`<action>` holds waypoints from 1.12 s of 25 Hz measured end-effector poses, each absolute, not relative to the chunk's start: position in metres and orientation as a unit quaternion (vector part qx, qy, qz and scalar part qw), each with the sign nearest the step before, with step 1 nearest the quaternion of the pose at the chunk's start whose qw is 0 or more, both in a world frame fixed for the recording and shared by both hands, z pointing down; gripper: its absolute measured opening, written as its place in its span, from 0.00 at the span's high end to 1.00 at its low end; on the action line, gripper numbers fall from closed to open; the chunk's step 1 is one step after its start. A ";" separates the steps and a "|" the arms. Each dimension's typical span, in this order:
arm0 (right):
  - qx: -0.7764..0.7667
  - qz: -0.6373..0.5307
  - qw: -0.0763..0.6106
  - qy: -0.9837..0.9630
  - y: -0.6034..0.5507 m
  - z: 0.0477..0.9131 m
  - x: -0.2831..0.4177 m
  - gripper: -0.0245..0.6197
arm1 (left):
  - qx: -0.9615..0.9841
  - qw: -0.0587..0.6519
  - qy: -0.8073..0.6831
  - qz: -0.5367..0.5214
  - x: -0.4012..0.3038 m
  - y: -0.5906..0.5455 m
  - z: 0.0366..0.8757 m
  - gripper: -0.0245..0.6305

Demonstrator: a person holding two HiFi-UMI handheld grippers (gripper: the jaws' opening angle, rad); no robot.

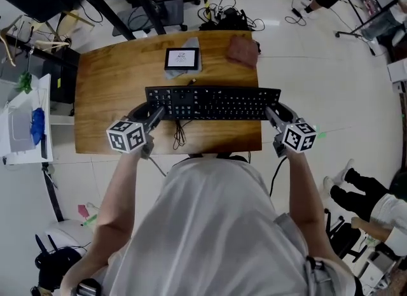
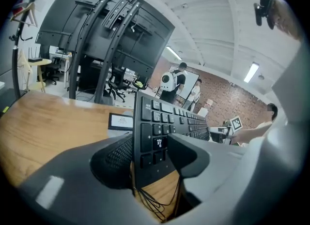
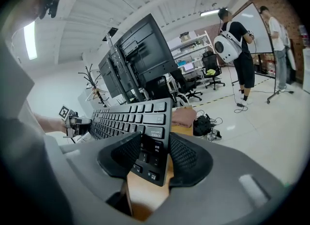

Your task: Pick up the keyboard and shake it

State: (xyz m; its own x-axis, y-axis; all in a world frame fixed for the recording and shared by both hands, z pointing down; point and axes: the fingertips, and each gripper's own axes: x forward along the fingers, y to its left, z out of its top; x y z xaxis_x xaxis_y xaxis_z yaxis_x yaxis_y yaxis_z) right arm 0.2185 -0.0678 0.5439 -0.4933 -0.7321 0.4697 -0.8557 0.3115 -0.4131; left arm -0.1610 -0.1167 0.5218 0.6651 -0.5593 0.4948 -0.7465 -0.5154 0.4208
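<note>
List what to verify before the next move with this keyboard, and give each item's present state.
1. Left tongs closed on the keyboard's end, one pad on its back and one on the keys: ok.
2. Right tongs closed on the opposite end: ok.
3. Keyboard held roughly level between the two hands in the head view: ok.
4. Keyboard lifted off the table: cannot tell.
5. Cable bunched loosely at the keyboard's near edge, caught on nothing visible: ok.
6. Small screen and brown cloth lying apart from the keyboard, toward the far edge: ok.
</note>
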 end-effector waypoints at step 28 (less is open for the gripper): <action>0.424 0.480 0.223 -0.735 0.003 0.685 0.233 0.70 | 0.725 0.532 -0.369 0.234 -0.150 -0.013 0.679 0.66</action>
